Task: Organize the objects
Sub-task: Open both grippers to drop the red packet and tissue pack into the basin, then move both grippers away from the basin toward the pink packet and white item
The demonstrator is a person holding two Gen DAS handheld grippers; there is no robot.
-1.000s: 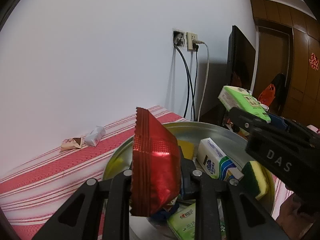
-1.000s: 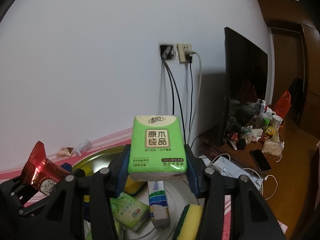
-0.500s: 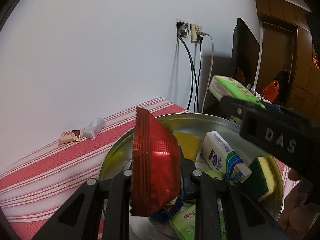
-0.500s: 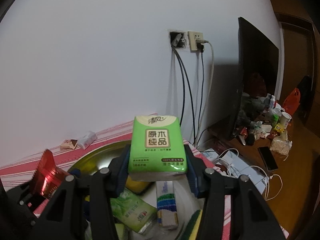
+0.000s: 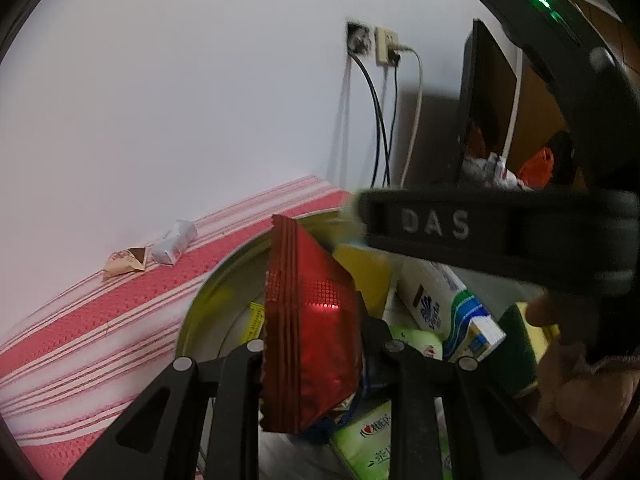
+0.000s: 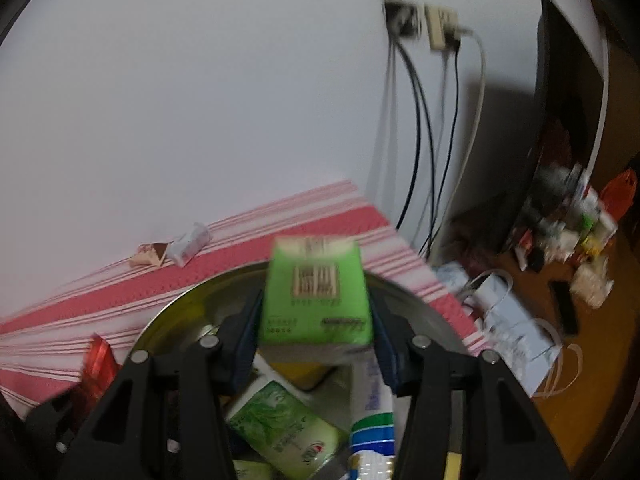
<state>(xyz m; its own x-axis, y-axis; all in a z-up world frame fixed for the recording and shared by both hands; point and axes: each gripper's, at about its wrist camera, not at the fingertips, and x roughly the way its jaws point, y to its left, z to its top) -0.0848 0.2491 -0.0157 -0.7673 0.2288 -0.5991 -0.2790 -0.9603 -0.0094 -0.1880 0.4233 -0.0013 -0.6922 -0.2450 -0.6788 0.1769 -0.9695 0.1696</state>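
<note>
My left gripper [image 5: 316,344] is shut on a red foil snack packet [image 5: 304,280], held upright over the near rim of a round metal basin [image 5: 208,292]. In the right wrist view, my right gripper [image 6: 316,320] hangs over the basin [image 6: 192,296] with its jaws opening. A green tissue pack [image 6: 316,288] sits blurred between them, tipped barcode side up, and the pads no longer press on it. One of the right gripper's black fingers [image 5: 436,224] crosses the left wrist view above the basin.
The basin holds a blue-and-white tissue pack [image 6: 372,420], another green pack [image 6: 280,432], a yellow sponge [image 5: 368,272] and a green-backed sponge [image 5: 520,344]. Two small wrappers [image 5: 132,260] lie on the red striped cloth [image 5: 80,320] by the wall. Cables and a TV [image 6: 568,120] stand at right.
The right gripper swung left over the basin and tilted down. Its jaws spread and the green pack flipped from label side to barcode side. The left gripper kept its hold on the red packet.
</note>
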